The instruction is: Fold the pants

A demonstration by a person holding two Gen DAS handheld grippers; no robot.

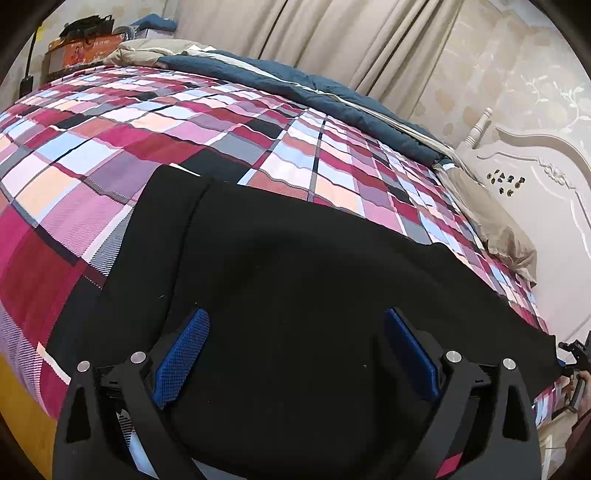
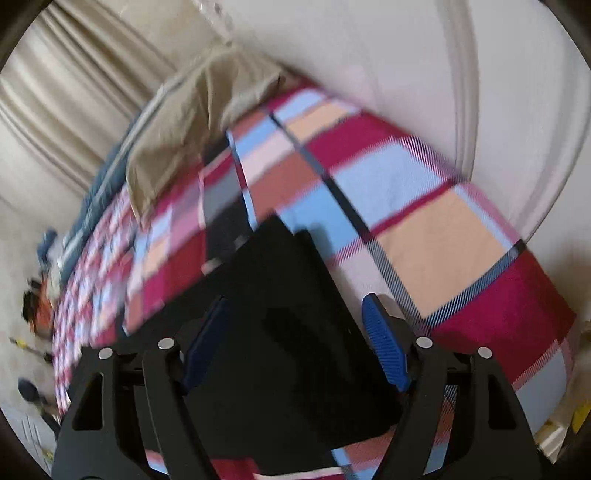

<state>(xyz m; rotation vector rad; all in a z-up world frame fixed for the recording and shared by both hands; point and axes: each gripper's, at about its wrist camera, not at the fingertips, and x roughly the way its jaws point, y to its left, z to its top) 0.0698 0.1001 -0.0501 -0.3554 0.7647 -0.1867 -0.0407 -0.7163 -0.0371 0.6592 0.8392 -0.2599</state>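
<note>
Black pants (image 1: 280,240) lie spread across the near part of a plaid bed sheet (image 1: 184,122), one layer folded over another at their left end. My left gripper (image 1: 295,317) hovers over the dark cloth, open, its blue pads (image 1: 184,350) wide apart with nothing pinched between them. The right wrist view is blurred: there one narrower end of the pants (image 2: 280,277) lies on the sheet (image 2: 424,206). My right gripper (image 2: 295,301) stands open astride that end, one blue pad on each side of the cloth and not pressing on it.
A blue and grey duvet (image 1: 332,96) is bunched along the far side of the bed. A beige pillow (image 1: 495,221) lies by the white headboard (image 1: 535,177). Curtains (image 1: 332,29) hang behind, and boxes (image 1: 85,44) stand at the far left.
</note>
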